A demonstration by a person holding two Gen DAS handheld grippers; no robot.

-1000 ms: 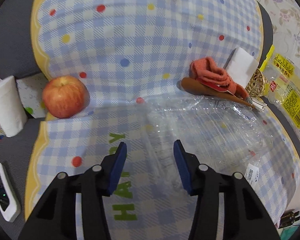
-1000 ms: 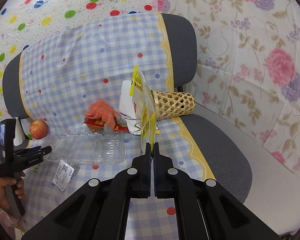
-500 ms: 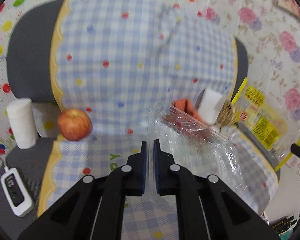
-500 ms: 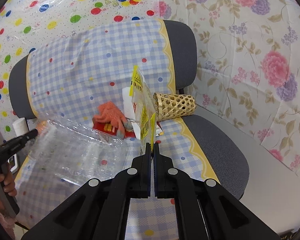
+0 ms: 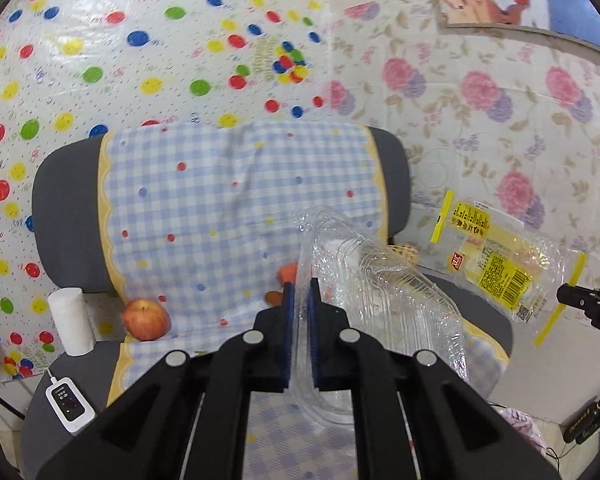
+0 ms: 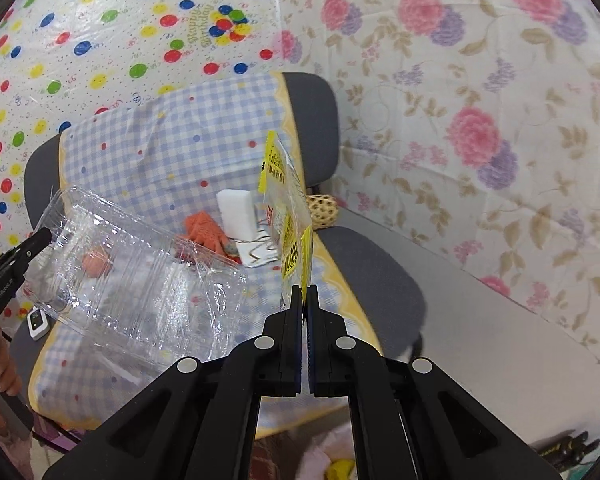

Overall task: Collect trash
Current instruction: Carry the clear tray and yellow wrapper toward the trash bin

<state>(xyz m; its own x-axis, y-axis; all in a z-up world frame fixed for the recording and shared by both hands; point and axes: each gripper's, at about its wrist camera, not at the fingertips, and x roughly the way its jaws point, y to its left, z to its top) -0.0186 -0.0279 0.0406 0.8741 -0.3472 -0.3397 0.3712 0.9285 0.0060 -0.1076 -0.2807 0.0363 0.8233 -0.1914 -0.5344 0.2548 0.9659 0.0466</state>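
Left gripper (image 5: 299,294) pinching the clear plastic tray (image 5: 380,292), lifted above the chair (image 5: 396,184); right gripper (image 6: 304,296) squeezed on the yellow wrapper (image 6: 286,208), sticking up ahead; apple (image 5: 146,319) down left

1. A grey chair (image 5: 396,184) wears a blue checked cloth (image 5: 228,208) with yellow edging.
2. A red apple (image 5: 146,319) rests at the seat's back corner, near a white roll (image 5: 70,321).
3. A white device (image 5: 70,405) lies on the seat edge.
4. A woven bamboo basket (image 6: 321,211) lies beside a white block (image 6: 236,213).
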